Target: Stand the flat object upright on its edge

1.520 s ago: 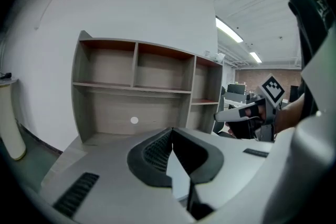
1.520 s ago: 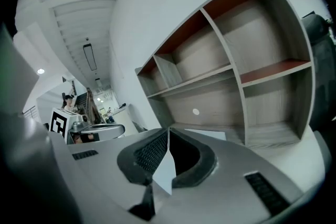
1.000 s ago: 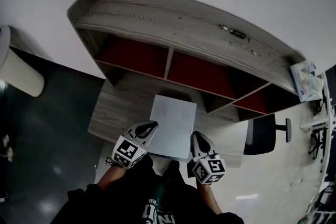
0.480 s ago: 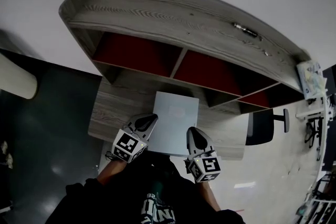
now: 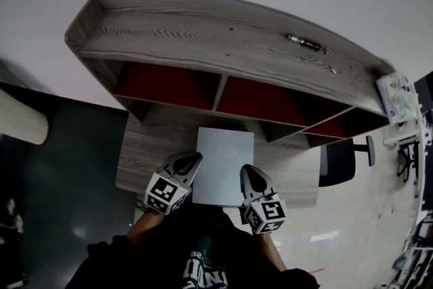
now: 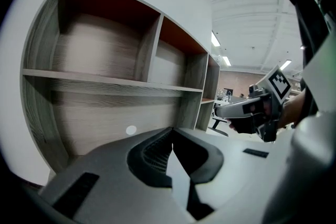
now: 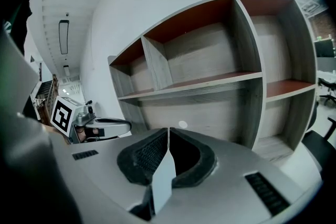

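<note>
Gripping a pale grey flat rectangular sheet by its near side edges with the left tool and the right tool, both clamped tight on its thin edge. Holding it over the grey wood-grain bench, just before the red-backed shelf unit; contact with the bench impossible to tell.

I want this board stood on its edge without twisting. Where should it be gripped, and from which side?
At its near end, from the person's side, with one grip toward each corner. The board is thin and wide, so a single grip would likely let it swing. The left tongs and right tongs are shut on it there, leaving the far edge free to land on the desk.
</note>
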Motion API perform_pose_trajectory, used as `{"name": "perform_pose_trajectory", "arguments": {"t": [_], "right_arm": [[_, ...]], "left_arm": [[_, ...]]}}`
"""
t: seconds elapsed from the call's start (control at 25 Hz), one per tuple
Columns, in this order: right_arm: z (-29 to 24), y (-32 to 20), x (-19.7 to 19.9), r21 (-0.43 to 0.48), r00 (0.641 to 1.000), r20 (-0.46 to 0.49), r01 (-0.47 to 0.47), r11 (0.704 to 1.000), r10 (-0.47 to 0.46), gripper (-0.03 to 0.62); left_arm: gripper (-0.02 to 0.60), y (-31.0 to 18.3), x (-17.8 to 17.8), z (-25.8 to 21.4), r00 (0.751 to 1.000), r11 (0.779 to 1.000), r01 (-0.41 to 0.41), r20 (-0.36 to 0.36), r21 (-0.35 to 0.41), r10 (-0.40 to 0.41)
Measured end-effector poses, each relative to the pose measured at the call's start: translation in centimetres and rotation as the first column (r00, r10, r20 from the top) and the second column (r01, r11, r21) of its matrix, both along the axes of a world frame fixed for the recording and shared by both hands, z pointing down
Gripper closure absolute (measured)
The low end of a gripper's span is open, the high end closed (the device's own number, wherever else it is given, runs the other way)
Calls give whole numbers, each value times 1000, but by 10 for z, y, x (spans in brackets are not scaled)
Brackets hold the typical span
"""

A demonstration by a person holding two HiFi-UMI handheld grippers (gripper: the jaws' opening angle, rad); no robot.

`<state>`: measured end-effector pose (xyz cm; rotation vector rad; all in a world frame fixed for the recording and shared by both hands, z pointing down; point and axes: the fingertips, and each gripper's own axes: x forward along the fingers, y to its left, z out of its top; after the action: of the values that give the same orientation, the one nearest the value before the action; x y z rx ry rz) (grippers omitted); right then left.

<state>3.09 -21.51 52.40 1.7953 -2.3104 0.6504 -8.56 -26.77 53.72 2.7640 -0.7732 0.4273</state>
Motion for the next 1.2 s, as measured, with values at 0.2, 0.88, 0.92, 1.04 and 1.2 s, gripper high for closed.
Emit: {"name": "perform_pose_trajectory", "arguments": {"t": [0.2, 0.88, 0.92, 1.04, 1.2], "right_arm": [[0, -4, -3, 1, 1000, 10, 19, 1000, -19, 559], [31, -5, 47, -72, 1000, 13, 17, 997, -16, 557], [36, -3, 52, -84, 1000, 21, 25, 996, -24, 557], [50, 1, 63, -128, 997, 55, 61, 990, -55, 549], [68, 4, 73, -182, 987, 138, 107, 977, -82, 393]], "left_arm": [[569, -3, 1, 0, 1000, 1000, 11, 3, -2, -11], [477, 3, 16, 22, 999, 997, -25, -41, -74, 22], [464, 4, 17, 25, 999, 997, -30, -36, -78, 27], [398, 3, 17, 36, 999, 991, -24, -47, -132, 18], [307, 3, 14, 58, 999, 974, -20, -33, -224, 13]]}}
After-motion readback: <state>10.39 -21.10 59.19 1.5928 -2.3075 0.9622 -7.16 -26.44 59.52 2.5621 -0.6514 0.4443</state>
